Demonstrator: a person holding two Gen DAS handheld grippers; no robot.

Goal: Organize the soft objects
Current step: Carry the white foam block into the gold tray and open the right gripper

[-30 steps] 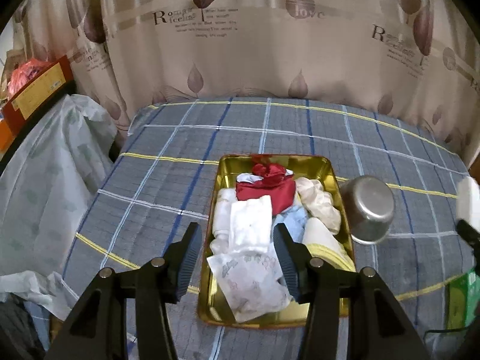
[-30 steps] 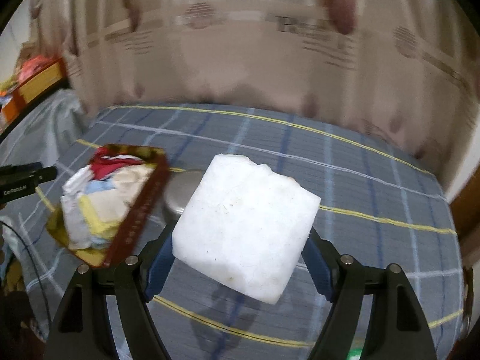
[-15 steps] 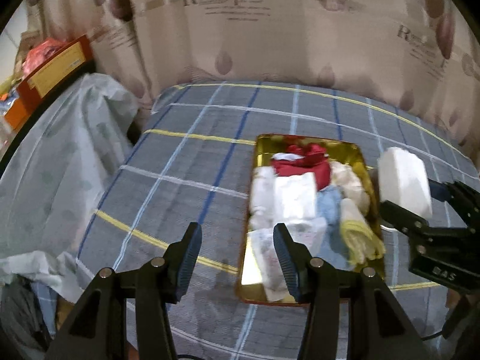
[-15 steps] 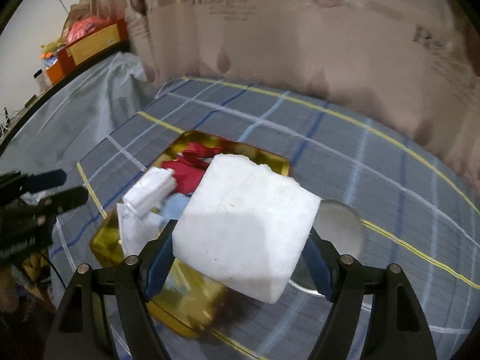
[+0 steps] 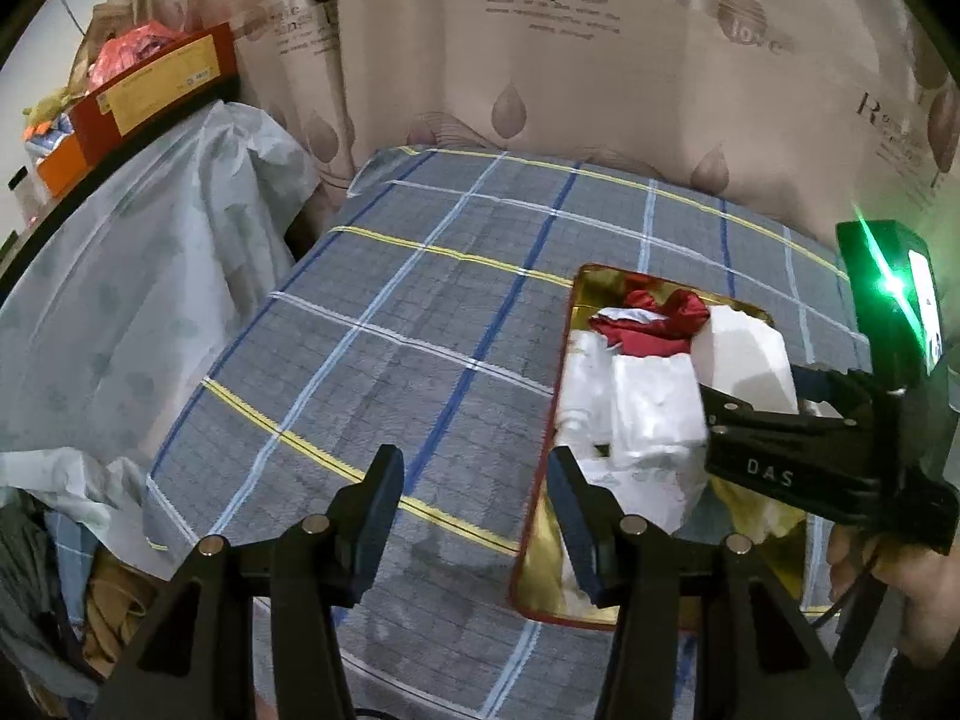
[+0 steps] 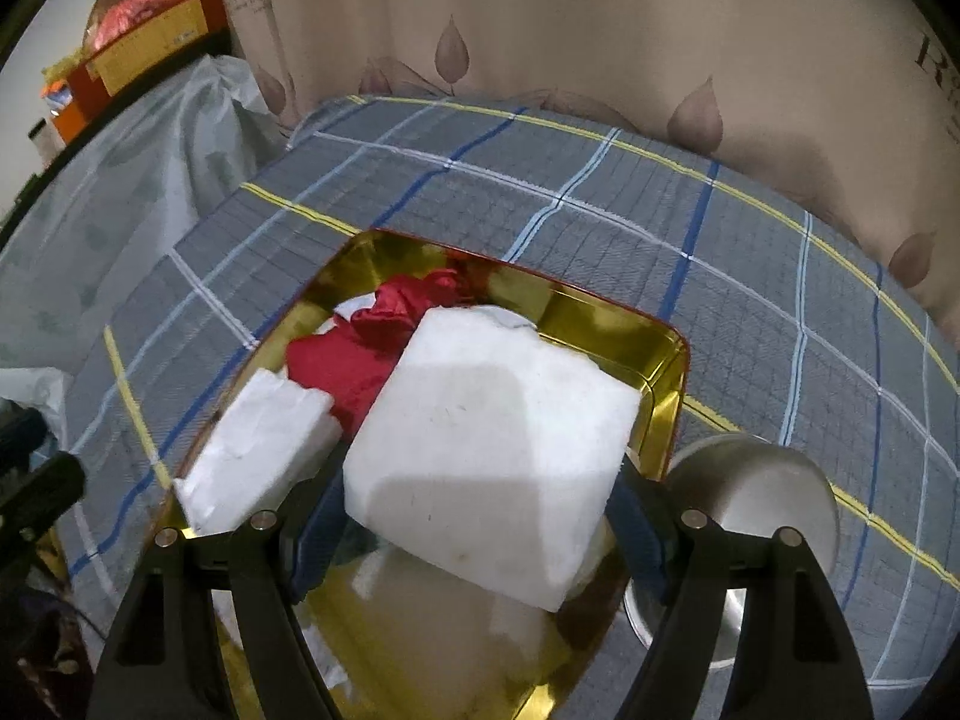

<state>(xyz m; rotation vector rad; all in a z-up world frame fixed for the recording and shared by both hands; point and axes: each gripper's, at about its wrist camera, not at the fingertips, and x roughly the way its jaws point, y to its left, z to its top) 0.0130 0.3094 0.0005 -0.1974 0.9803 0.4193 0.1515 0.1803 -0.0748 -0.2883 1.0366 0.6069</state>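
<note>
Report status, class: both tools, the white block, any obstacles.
Left tool open, empty. Right tool gripping white block above gold tray. Cloths crowd it.

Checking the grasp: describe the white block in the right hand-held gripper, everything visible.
The white block looks like soft foam: squarish, thick, with a ragged far edge and faint specks. The right hand-held gripper clamps it by two opposite sides, tilted, above the gold tray, over the red cloth. It appears clear of the other items.

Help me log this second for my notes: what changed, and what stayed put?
The right gripper carried the white foam block from over the bare plaid cloth to above the gold tray. The left gripper slid leftward off the tray, empty. The grip on the block, the tray's contents and the steel bowl stayed.
</note>
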